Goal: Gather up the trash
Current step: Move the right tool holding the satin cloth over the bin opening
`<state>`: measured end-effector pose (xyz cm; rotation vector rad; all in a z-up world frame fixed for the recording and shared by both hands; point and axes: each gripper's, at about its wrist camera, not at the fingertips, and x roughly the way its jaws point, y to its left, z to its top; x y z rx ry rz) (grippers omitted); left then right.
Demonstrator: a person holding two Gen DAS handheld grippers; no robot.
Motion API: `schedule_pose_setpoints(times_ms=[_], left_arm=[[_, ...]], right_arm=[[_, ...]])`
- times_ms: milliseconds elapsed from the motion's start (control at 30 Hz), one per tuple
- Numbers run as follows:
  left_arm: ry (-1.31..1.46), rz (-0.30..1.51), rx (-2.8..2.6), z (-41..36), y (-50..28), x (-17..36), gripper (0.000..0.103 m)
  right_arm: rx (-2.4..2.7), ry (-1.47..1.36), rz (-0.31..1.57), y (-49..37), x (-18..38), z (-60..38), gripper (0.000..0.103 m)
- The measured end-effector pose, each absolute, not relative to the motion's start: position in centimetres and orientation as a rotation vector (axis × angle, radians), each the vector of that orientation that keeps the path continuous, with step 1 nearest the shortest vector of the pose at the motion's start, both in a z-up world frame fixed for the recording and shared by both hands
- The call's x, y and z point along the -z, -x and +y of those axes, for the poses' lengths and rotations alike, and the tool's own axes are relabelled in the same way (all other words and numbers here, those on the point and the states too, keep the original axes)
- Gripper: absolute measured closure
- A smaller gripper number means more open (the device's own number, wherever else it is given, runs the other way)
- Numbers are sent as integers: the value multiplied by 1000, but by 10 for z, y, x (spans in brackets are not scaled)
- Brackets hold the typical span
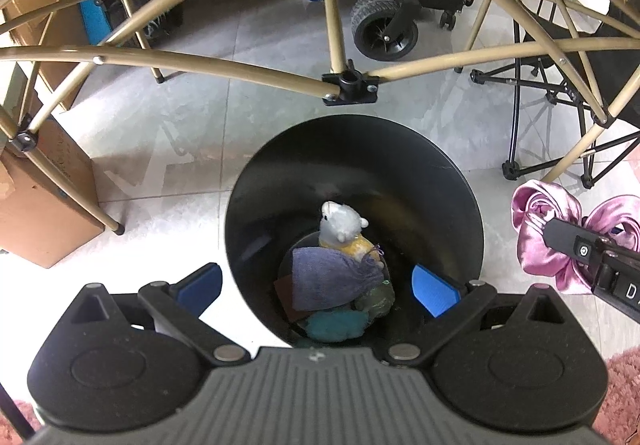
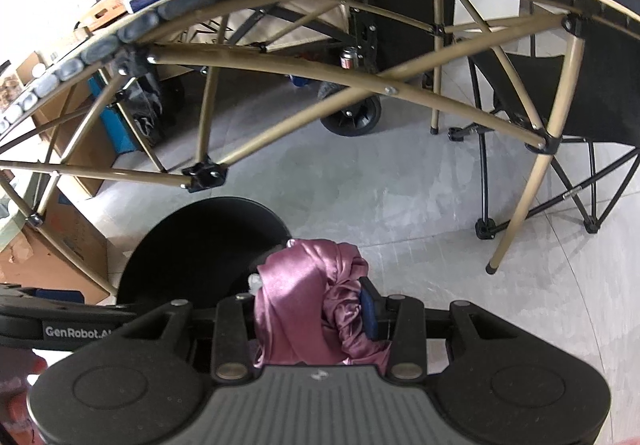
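A black round bin (image 1: 460, 197) stands on the tiled floor and also shows in the right wrist view (image 2: 180, 245). Inside it lie a grey and yellow plush toy (image 1: 342, 227), a purple cloth pouch (image 1: 332, 279) and a teal item (image 1: 336, 327). My left gripper (image 1: 316, 291) is open and empty, right above the bin's near rim. My right gripper (image 2: 312, 305) is shut on a pink satin cloth (image 2: 296, 297), held just right of the bin. That cloth also shows in the left wrist view (image 1: 532, 217).
A tan folding table frame (image 1: 348, 85) spans the floor beyond the bin. Cardboard boxes (image 1: 44, 213) stand at the left. A black folding chair (image 2: 580, 105) is at the right, a wheeled cart (image 1: 384, 25) behind. A pink rug (image 1: 624, 397) lies near right.
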<state>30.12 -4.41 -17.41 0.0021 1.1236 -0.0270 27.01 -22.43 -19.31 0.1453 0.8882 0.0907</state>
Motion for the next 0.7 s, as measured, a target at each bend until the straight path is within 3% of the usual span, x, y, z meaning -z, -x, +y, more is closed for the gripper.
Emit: schedule_pose_setpoints(times_ms=[700], left_arm=[[42, 1069, -37, 16, -278, 153, 0]], right_arm=[[-217, -37, 873, -276, 177, -138, 65]])
